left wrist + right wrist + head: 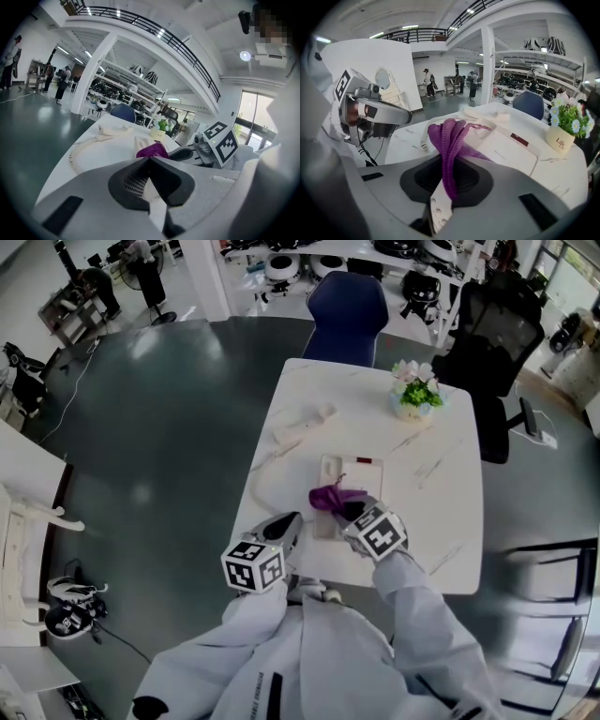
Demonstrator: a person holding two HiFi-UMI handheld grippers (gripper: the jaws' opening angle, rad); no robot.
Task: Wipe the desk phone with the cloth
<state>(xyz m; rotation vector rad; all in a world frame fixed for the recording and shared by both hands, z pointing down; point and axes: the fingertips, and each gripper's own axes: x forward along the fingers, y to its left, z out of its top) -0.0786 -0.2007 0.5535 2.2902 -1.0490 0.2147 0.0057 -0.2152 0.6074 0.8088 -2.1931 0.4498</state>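
Between the pale fingers is a purple ribbed-knit cloth; beyond them, a white phone with a small dark-red label on a white, faintly veined table.

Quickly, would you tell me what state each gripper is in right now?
Left gripper: shut, empty.
Right gripper: shut on the cloth.

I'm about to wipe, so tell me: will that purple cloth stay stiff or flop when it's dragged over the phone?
Probably floppy: the purple cloth bunches into folds where the right tongs pinch it, and drapes onto the desk phone. Its knit looks open, so it may snag on edges.
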